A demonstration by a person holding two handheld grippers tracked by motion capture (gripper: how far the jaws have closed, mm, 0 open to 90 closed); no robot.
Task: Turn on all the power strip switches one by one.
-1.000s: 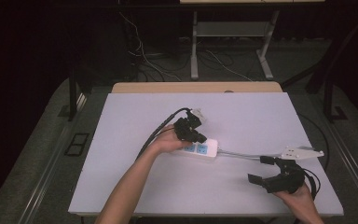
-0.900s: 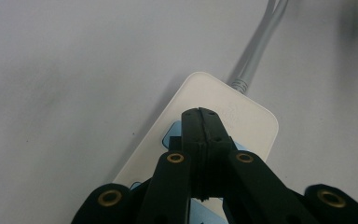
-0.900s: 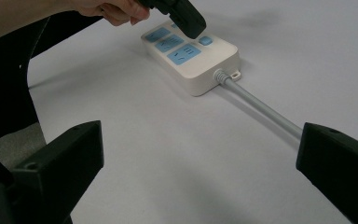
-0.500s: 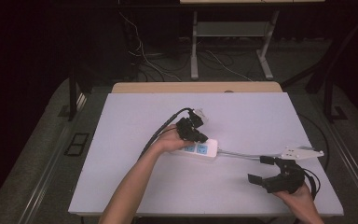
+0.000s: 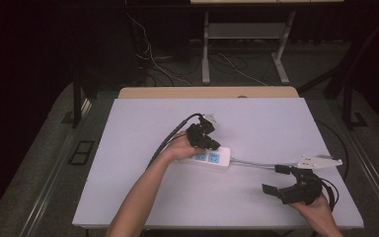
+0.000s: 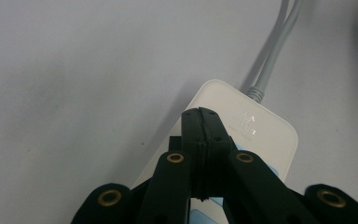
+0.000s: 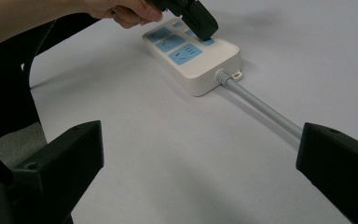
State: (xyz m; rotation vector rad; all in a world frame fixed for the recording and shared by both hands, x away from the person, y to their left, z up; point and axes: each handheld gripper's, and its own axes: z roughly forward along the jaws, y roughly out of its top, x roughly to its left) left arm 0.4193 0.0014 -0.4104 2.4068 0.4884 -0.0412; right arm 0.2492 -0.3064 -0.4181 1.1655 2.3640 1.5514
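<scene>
Your left gripper [image 5: 213, 143] has its jaws pressed together, their tips resting on the top of the white power strip [image 5: 212, 159], which lies near the middle of the white counter [image 5: 256, 118]. Your right gripper [image 5: 277, 178] sits near the counter's front right corner, jaws spread wide, just beside the strip's grey cord [image 5: 254, 163], gripping nothing.

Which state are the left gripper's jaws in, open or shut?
Shut. In the left gripper view the left gripper has its two jaws pressed together with no gap, tips resting on the white power strip.
</scene>
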